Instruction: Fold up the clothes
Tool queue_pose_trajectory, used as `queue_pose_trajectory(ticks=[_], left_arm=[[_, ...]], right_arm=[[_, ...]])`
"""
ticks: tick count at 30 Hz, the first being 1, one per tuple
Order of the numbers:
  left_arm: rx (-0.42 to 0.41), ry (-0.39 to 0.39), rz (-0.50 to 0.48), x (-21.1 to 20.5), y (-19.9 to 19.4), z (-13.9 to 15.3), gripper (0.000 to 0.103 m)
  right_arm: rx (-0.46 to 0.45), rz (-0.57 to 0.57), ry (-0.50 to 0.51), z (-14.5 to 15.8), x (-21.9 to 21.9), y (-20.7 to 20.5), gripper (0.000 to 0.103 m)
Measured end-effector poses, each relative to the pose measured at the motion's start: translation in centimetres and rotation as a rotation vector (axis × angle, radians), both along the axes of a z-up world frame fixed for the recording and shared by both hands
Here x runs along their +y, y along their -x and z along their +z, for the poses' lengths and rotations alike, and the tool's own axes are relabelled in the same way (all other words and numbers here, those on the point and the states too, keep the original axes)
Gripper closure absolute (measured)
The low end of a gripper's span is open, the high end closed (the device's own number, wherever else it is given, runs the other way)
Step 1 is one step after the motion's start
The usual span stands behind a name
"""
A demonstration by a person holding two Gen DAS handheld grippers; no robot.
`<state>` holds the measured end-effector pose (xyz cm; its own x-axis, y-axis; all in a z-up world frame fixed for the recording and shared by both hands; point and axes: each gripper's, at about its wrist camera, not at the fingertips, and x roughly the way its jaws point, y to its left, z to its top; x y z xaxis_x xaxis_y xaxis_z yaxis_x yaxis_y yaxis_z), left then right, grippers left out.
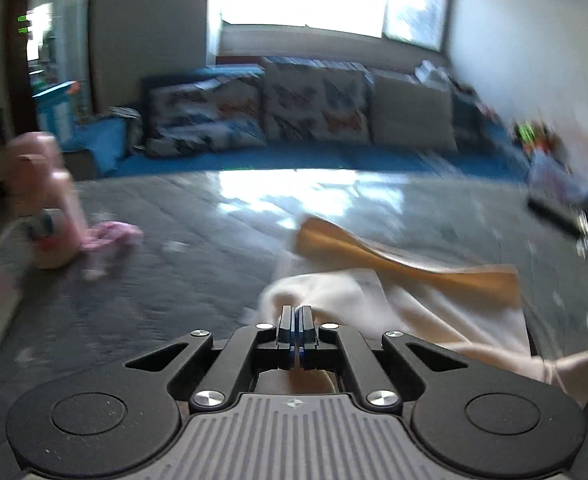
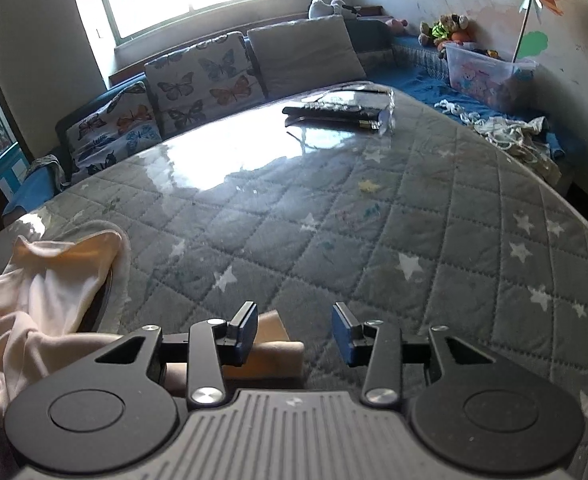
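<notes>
A cream and pale-orange garment (image 1: pixel 406 280) lies crumpled on the grey quilted table cover (image 1: pixel 174 264). My left gripper (image 1: pixel 297 312) is shut on a bunched cream edge of the garment; the view is motion-blurred. In the right wrist view the same garment (image 2: pixel 54 280) lies at the left, and a folded orange part (image 2: pixel 274 344) sits just under and behind the left finger. My right gripper (image 2: pixel 294 332) is open and empty above the table cover (image 2: pixel 374 220), its fingers apart.
A pink bottle (image 1: pixel 50 208) and a pink-and-white cloth (image 1: pixel 110 240) stand at the table's left. A black remote and glossy items (image 2: pixel 334 114) lie at the far edge. Butterfly cushions (image 2: pixel 198 84), a toy bin (image 2: pixel 486 72) and loose cloths (image 2: pixel 518 136) lie on the blue couch behind.
</notes>
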<state>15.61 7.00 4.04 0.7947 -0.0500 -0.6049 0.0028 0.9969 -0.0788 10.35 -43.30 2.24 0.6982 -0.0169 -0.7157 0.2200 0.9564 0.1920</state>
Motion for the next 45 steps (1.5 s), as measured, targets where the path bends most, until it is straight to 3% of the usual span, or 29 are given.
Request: queue_pose_trajectory(ticks=[7, 10, 16, 17, 18, 20, 22, 26, 30, 32, 34, 36, 41, 45], left_arm=[[0.002, 0.085, 0.224, 8.1, 5.7, -0.2, 0.102], [0.054, 0.111, 0.311, 11.1, 7.5, -2.0, 0.101], [0.127, 0.117, 0.393, 13.2, 9.9, -4.5, 0.101], [0.133, 0.113, 0.399, 13.3, 10.1, -4.6, 0.101], [0.132, 0.107, 0.403, 13.5, 10.4, -4.6, 0.101], [0.126, 0.101, 0.4, 13.6, 11.1, -4.3, 0.101], [0.117, 0.088, 0.368, 13.1, 11.5, -3.8, 0.101], [0.095, 0.055, 0.217, 9.8, 11.9, -2.8, 0.099], [0.087, 0.04, 0.025, 5.3, 11.9, -2.0, 0.097], [0.086, 0.029, -0.064, 3.0, 11.8, -1.8, 0.091], [0.079, 0.017, -0.133, 1.0, 11.6, -1.7, 0.076], [0.069, 0.005, -0.19, -0.8, 11.3, -1.8, 0.071], [0.058, -0.02, -0.271, -3.9, 10.1, -1.8, 0.07], [0.075, -0.037, -0.276, -4.8, 9.0, -2.6, 0.07]], right_arm=[[0.033, 0.009, 0.012, -1.6, 0.1, 0.6, 0.062], [0.038, 0.027, 0.037, -1.5, 0.7, 0.6, 0.062], [0.028, 0.109, 0.086, -1.5, 2.5, 0.6, 0.063], [0.027, 0.126, 0.093, -1.6, 2.7, 0.3, 0.066], [0.026, 0.143, 0.099, -1.6, 2.9, -0.1, 0.077], [0.026, 0.164, 0.143, -1.6, 3.5, -0.6, 0.086], [0.017, 0.181, 0.19, -1.4, 4.1, -1.1, 0.097], [-0.032, 0.154, 0.267, -0.3, 4.6, -2.3, 0.097], [0.001, 0.151, 0.291, -0.3, 4.7, -3.4, 0.091], [-0.025, 0.176, 0.292, 0.5, 5.3, -2.7, 0.086], [-0.058, 0.215, 0.273, 1.7, 6.0, -1.8, 0.077], [-0.08, 0.294, 0.251, 2.6, 7.4, -1.0, 0.075], [-0.104, 0.524, 0.182, 3.7, 11.9, 0.5, 0.068], [-0.1, 0.76, 0.141, 3.5, 17.2, 1.5, 0.068]])
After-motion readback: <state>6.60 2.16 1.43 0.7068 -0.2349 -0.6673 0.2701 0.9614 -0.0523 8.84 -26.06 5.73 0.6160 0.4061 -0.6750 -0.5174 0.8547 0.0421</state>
